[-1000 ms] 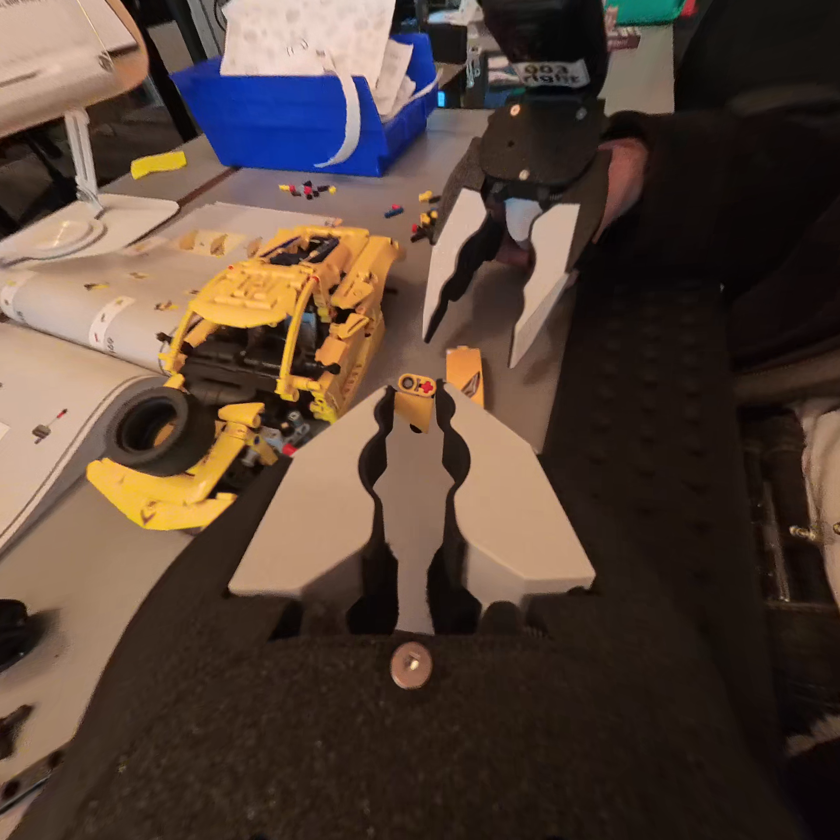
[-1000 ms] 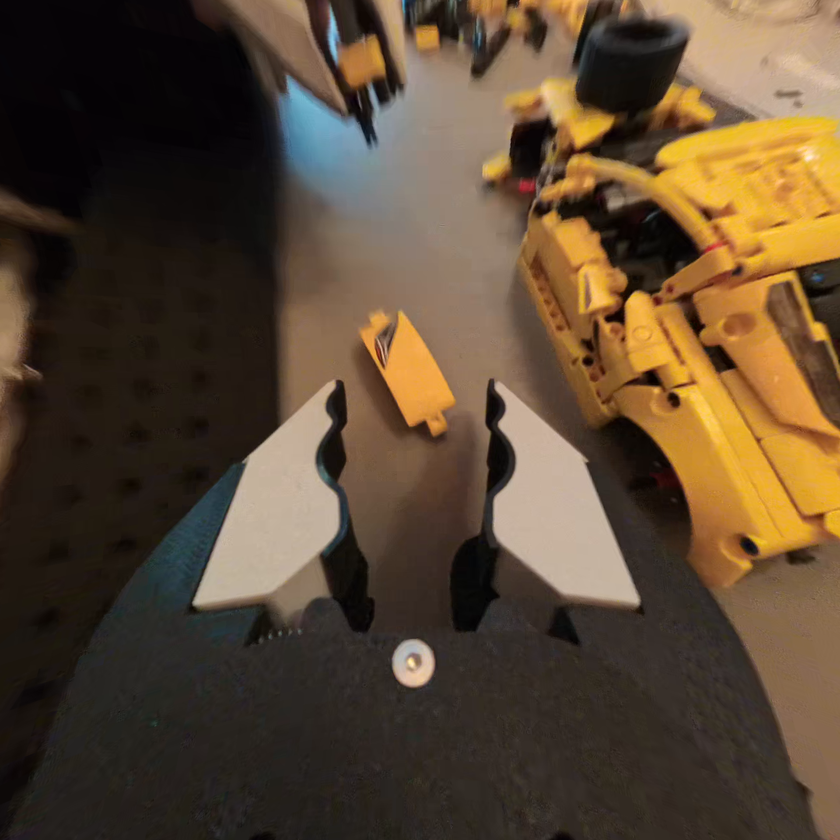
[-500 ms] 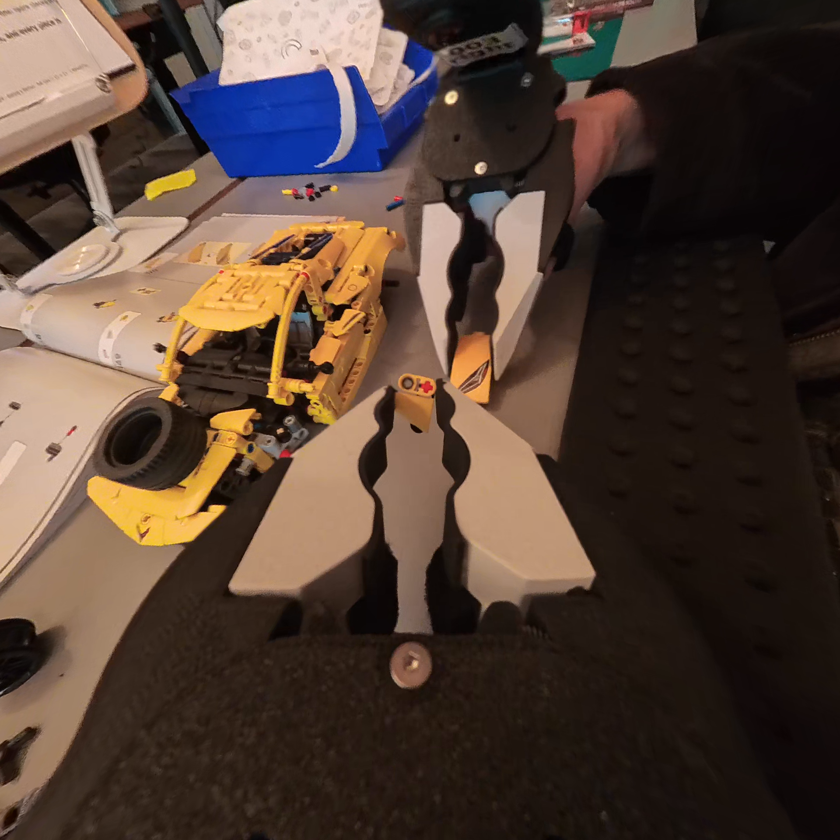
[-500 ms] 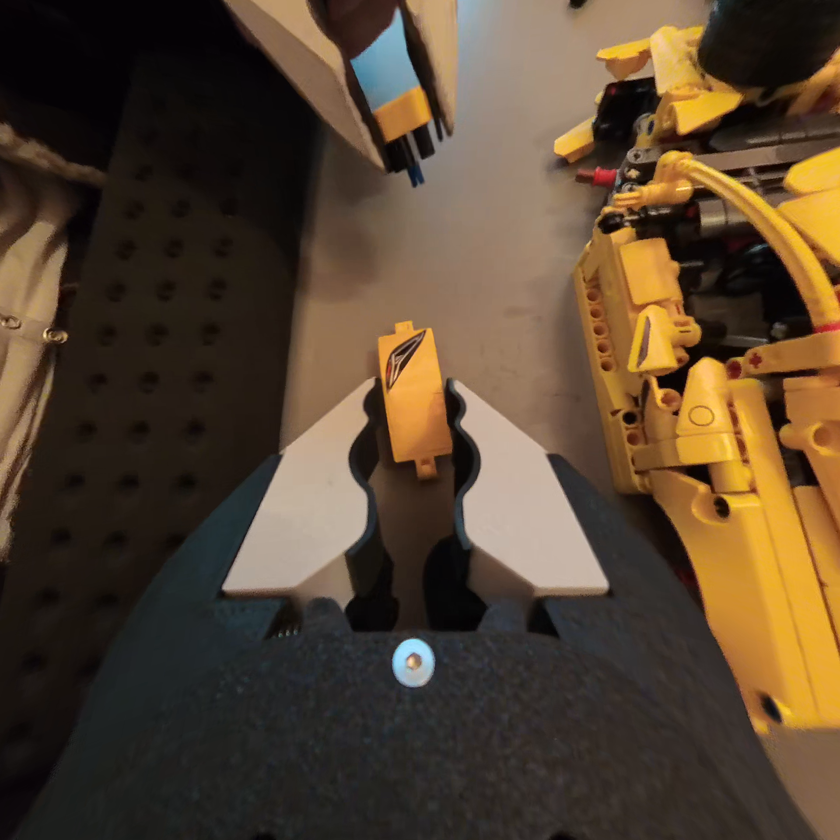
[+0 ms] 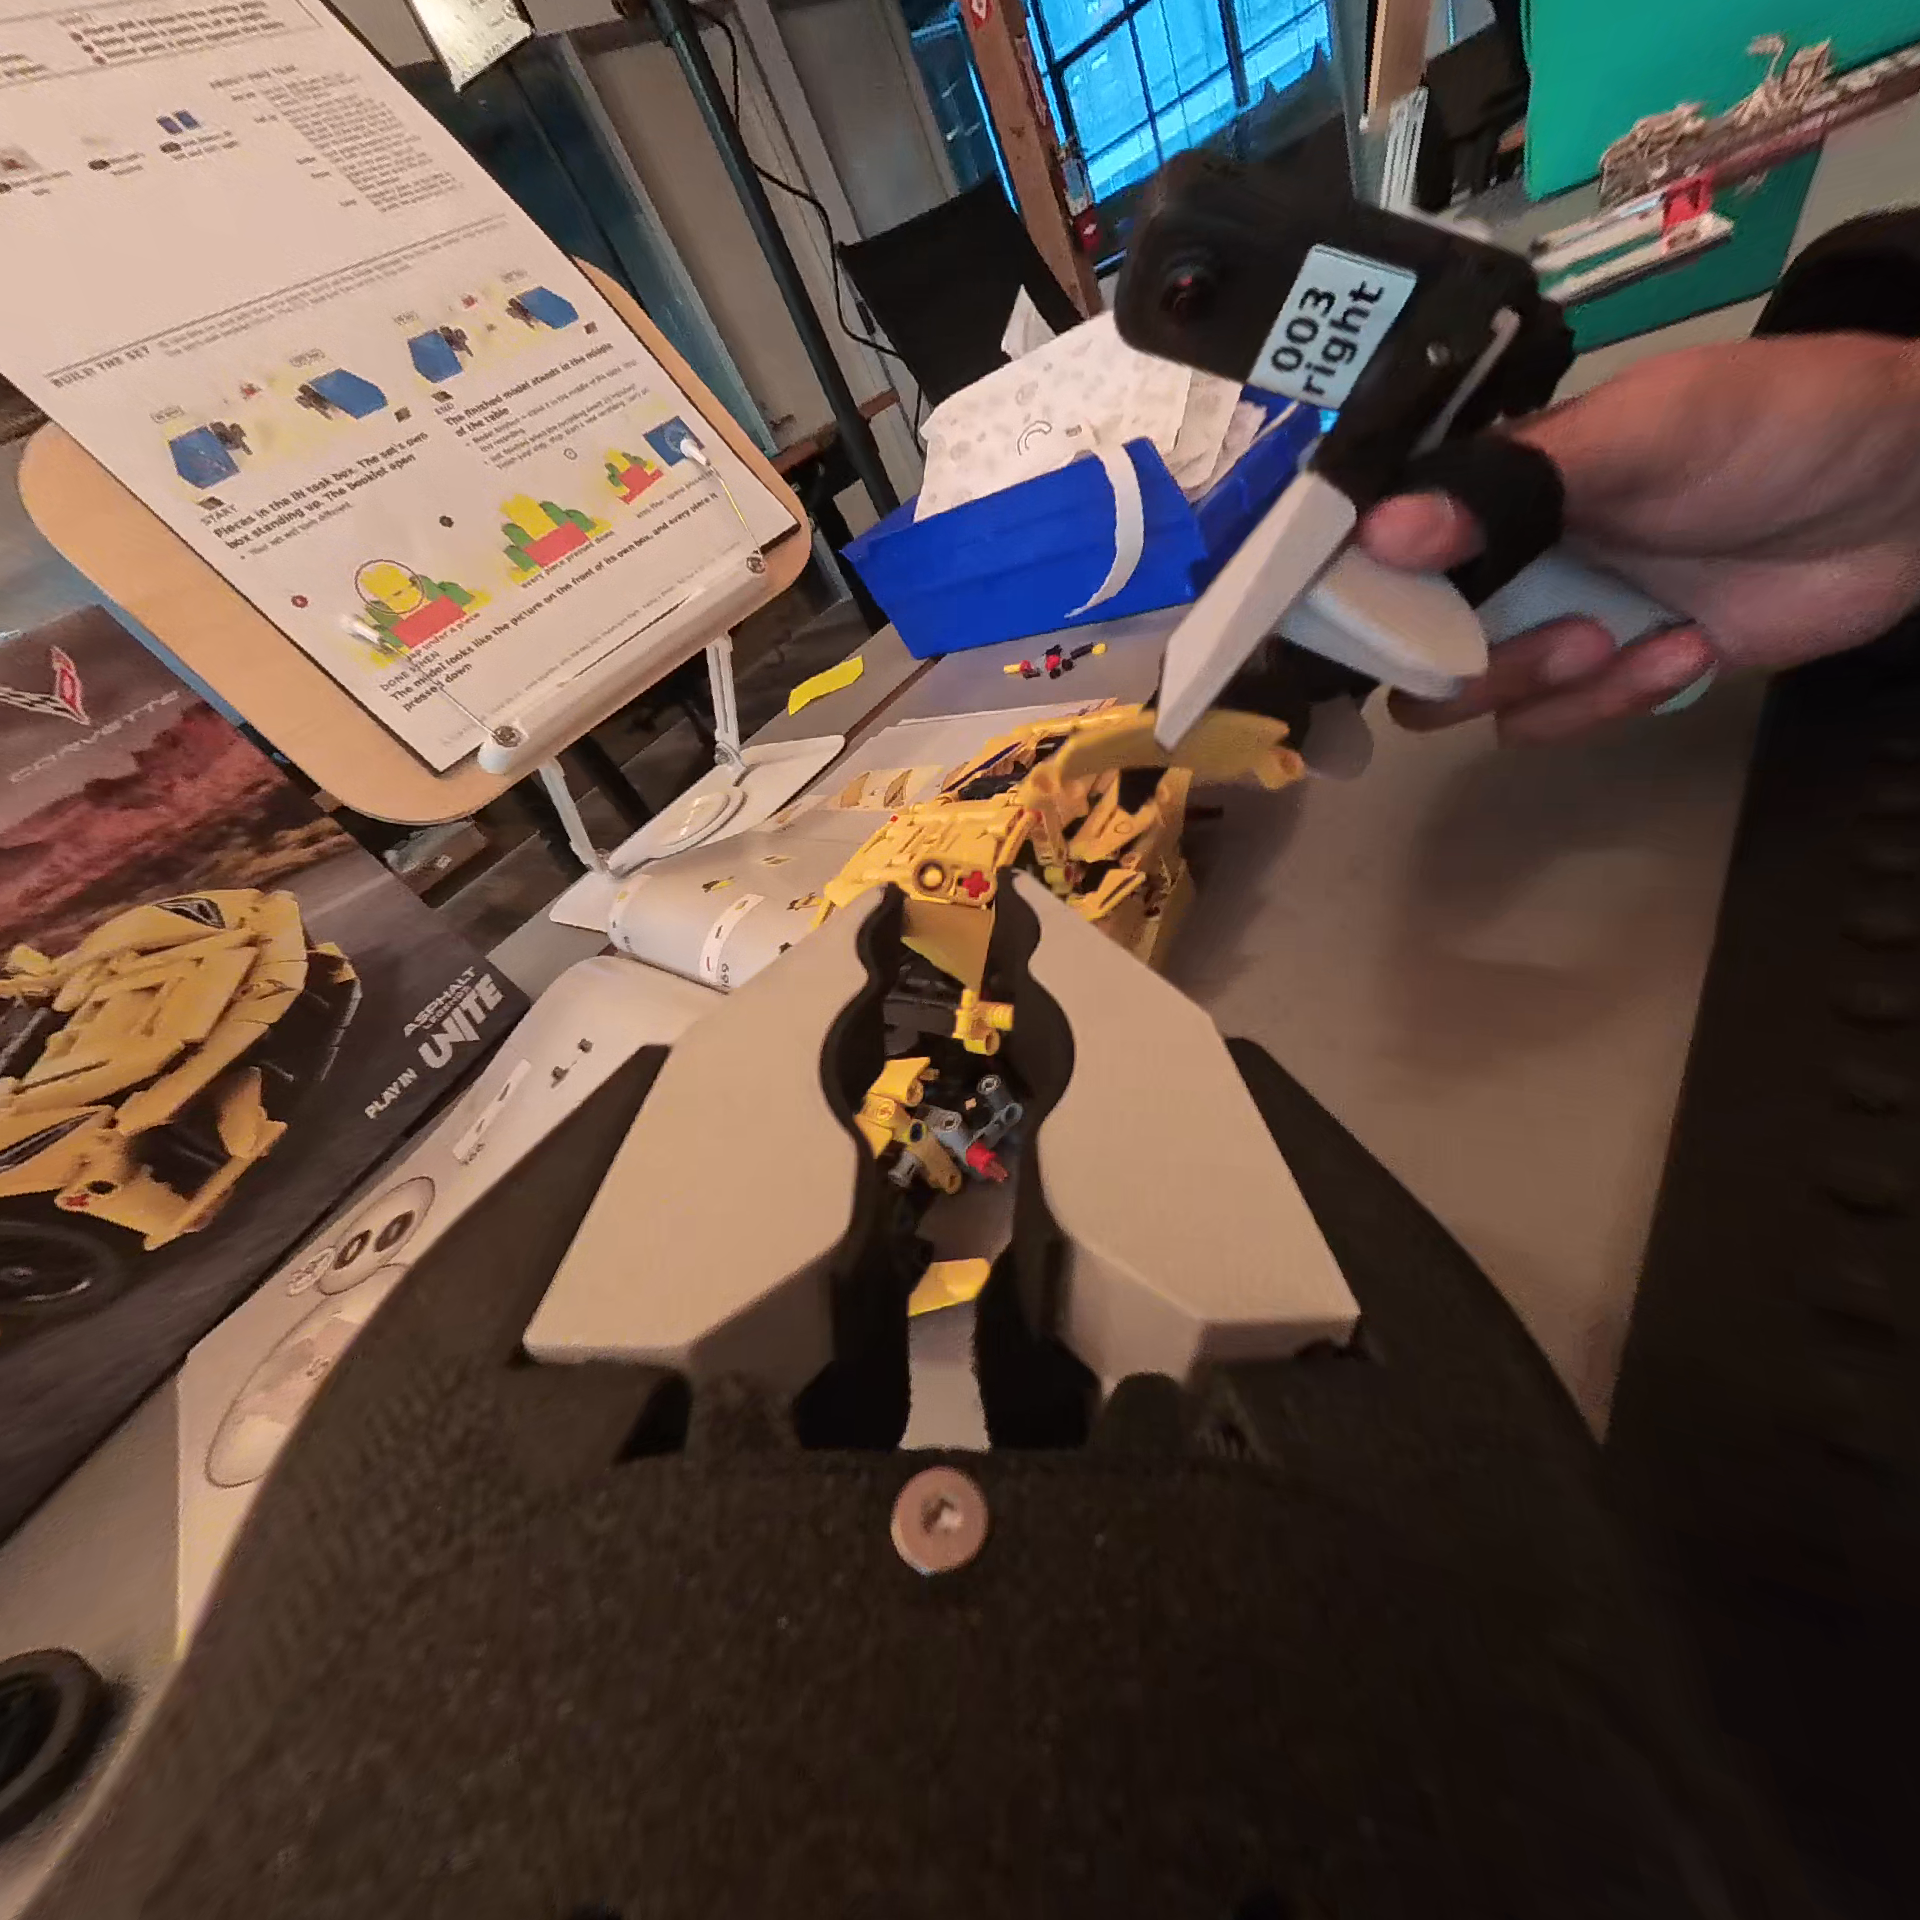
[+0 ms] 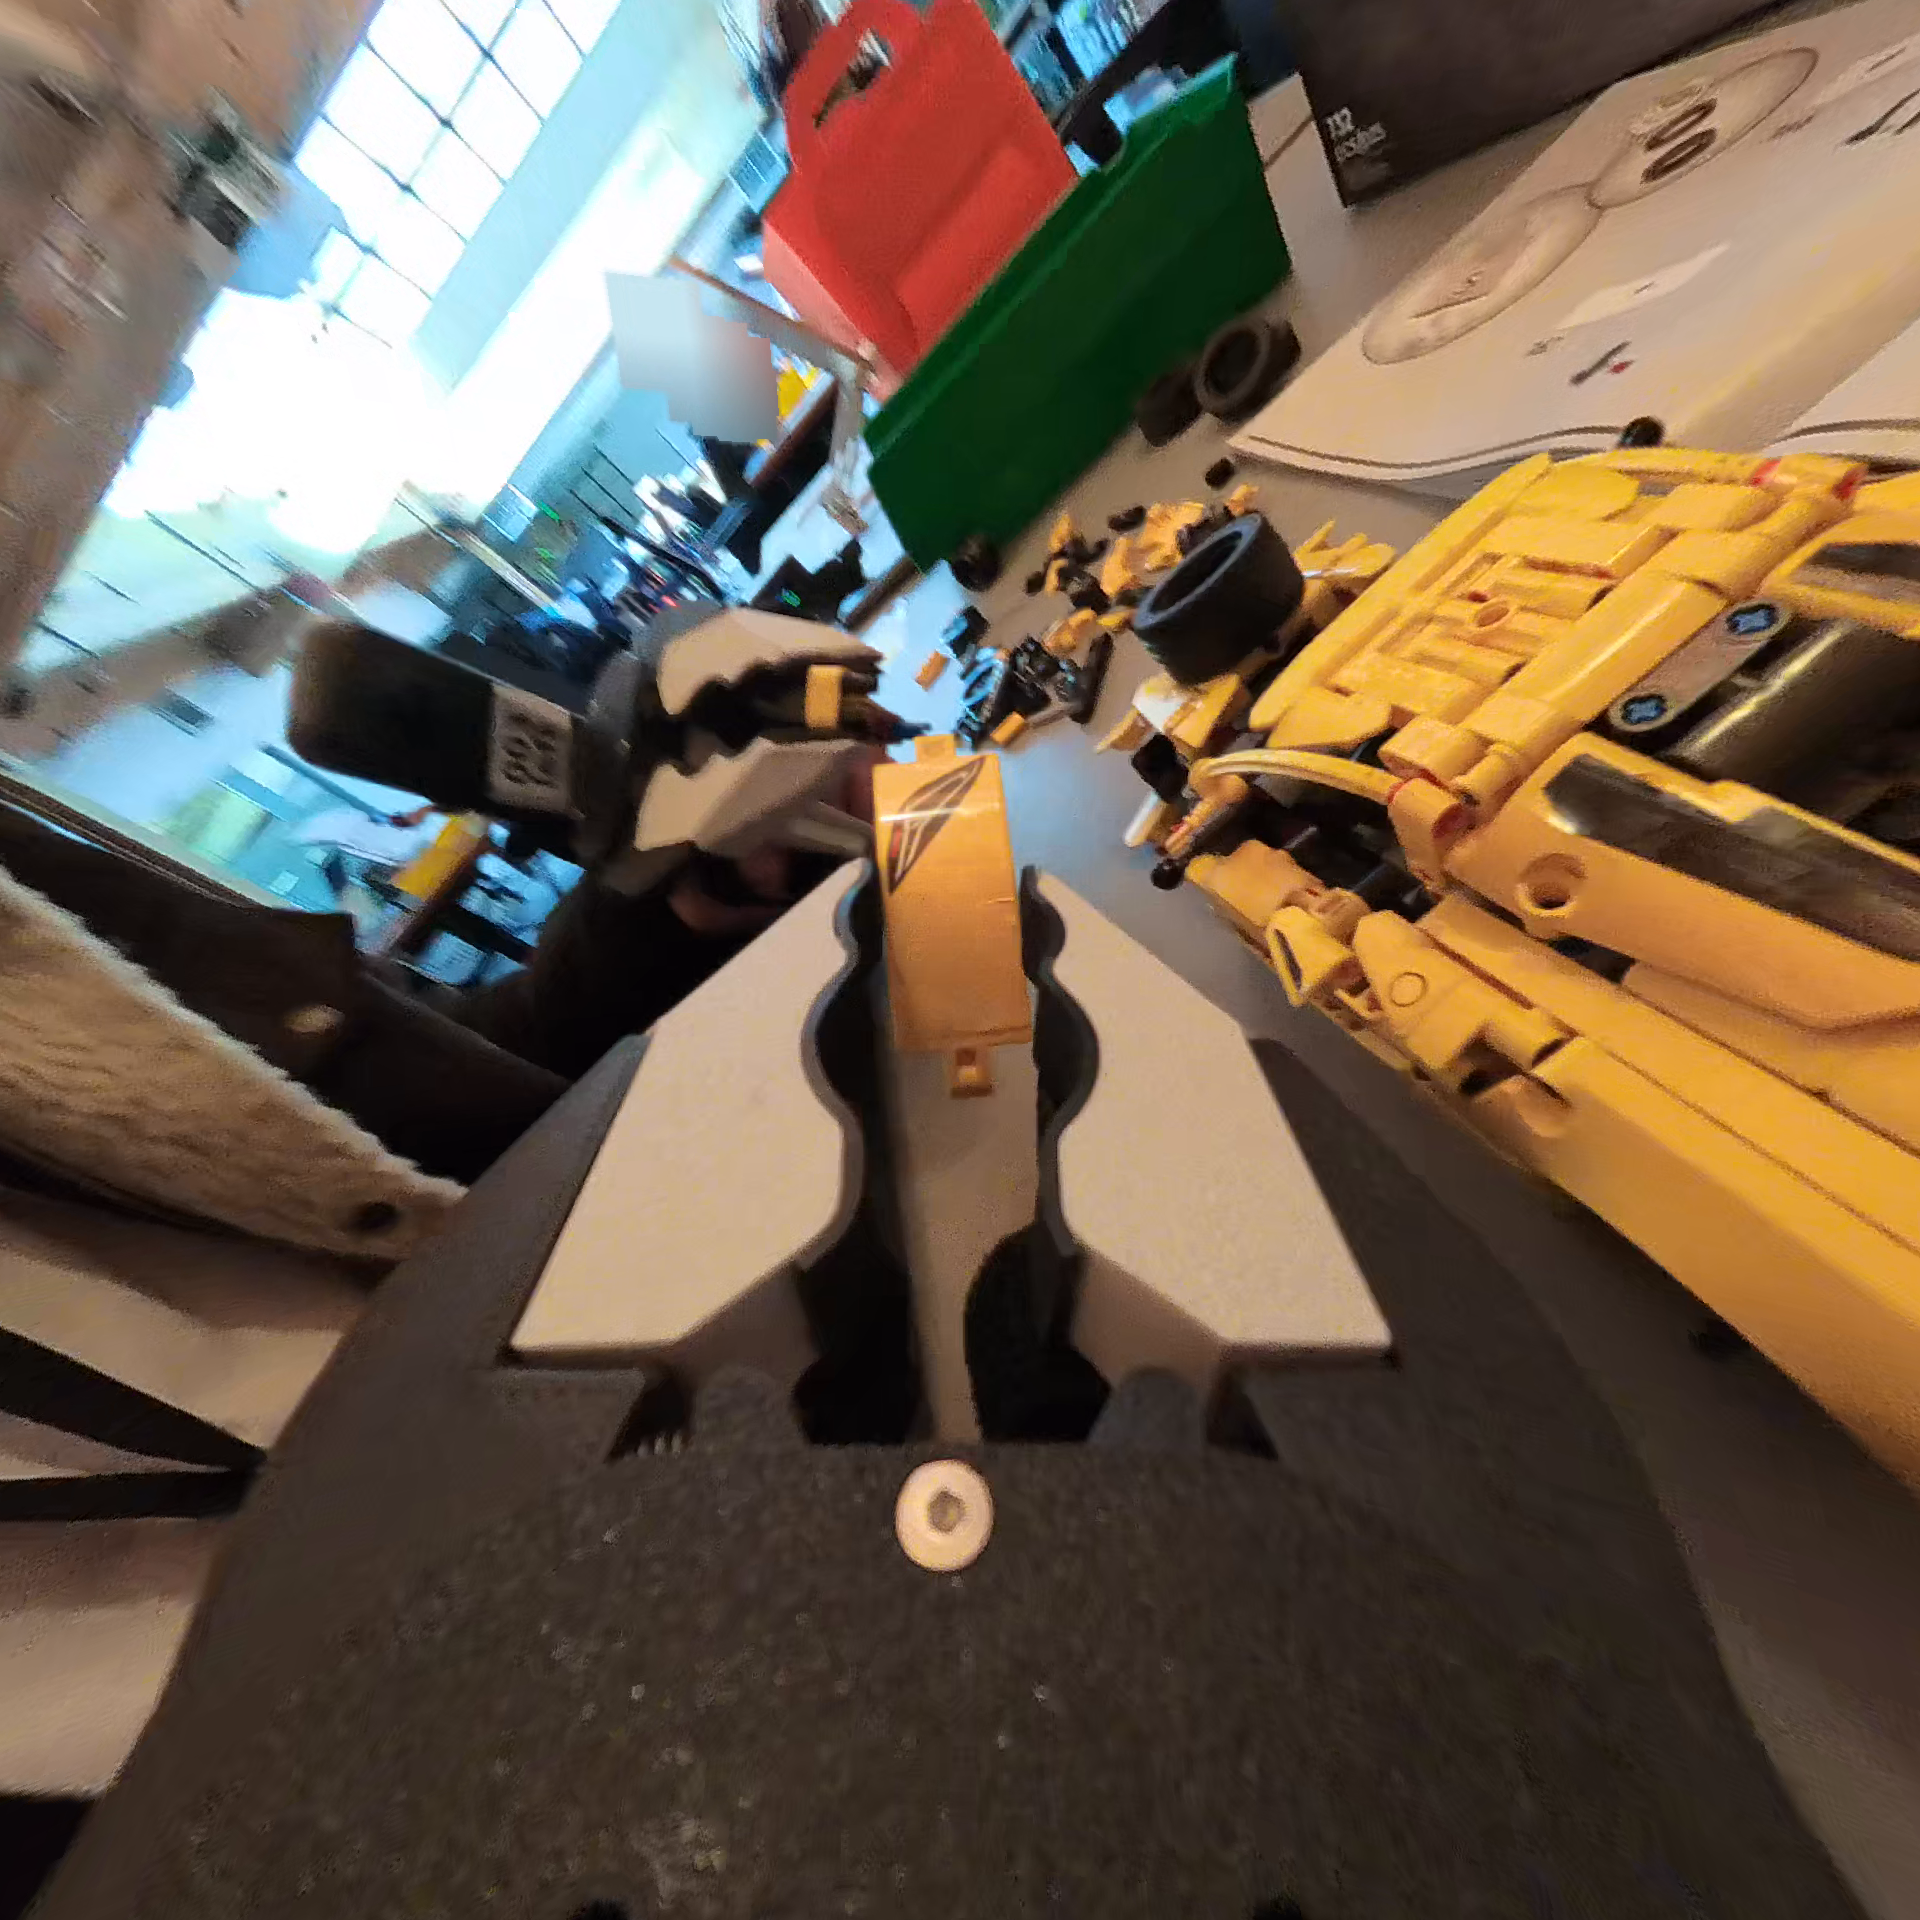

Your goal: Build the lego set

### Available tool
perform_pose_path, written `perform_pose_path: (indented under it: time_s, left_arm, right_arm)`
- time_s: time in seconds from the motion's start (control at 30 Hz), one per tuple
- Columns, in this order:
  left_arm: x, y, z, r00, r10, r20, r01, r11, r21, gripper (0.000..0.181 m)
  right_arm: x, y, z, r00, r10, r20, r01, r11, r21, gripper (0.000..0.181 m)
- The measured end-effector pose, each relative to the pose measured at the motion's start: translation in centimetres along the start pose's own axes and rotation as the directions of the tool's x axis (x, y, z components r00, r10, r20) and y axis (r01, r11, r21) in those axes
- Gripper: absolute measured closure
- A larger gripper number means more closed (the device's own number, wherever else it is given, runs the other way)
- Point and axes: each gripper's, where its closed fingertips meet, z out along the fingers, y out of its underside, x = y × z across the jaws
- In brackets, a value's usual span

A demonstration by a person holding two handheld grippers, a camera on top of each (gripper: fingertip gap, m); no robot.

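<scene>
Gripping curved yellow panel (image 6: 951, 925), dark decal | right hand-held gripper (image 6: 951, 883) | left hand-held gripper (image 5: 945, 894) clamping small yellow piece (image 5: 951, 914)

Grey table (image 5: 1455, 997) bears yellow car model (image 6: 1558, 831), blue bin (image 5: 1018, 551), green bin (image 6: 1070, 322), booklet (image 5: 675, 925)

The right claw (image 6: 951, 883) closed on the yellow panel (image 6: 951, 914) and lifted it off the table.
</scene>
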Motion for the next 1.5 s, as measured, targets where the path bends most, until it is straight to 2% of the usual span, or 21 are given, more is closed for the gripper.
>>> perform_pose_path:
  time_s: [0.17, 0.53, 0.83, 1.07, 1.3, 1.5]
  left_arm:
    - [0.4, 0.9, 0.3, 0.999, 0.043, 0.006, -0.043, 0.996, -0.081, 0.164]
    - [1.9, -1.3, 0.9, 0.991, 0.122, 0.046, -0.122, 0.993, -0.009, 0.165]
    - [2.6, -0.6, 1.4, 0.953, 0.296, 0.062, -0.293, 0.954, -0.060, 0.165]
    - [3.1, 0.0, 1.7, 0.936, 0.349, 0.045, -0.344, 0.935, -0.091, 0.165]
    - [3.0, 1.0, 1.9, 0.907, 0.417, 0.059, -0.401, 0.898, -0.180, 0.165]
    - [3.4, 0.7, 1.8, 0.906, 0.421, 0.050, -0.409, 0.899, -0.153, 0.165]
  right_arm:
    - [0.0, -0.2, -0.4, 1.000, -0.007, 0.007, 0.007, 1.000, 0.009, 0.157]
    - [-2.2, -1.0, -0.4, 0.978, -0.210, -0.005, 0.210, 0.977, 0.037, 0.157]
    - [-0.8, 0.5, 0.5, 0.940, -0.310, -0.144, 0.300, 0.950, -0.086, 0.156]
    - [-0.5, 0.8, 0.5, 0.929, -0.336, -0.153, 0.320, 0.940, -0.117, 0.156]
    - [0.2, 1.7, 0.9, 0.917, -0.354, -0.186, 0.322, 0.929, -0.179, 0.157]
    - [-0.1, 2.1, 0.7, 0.892, -0.421, -0.162, 0.384, 0.898, -0.216, 0.158]
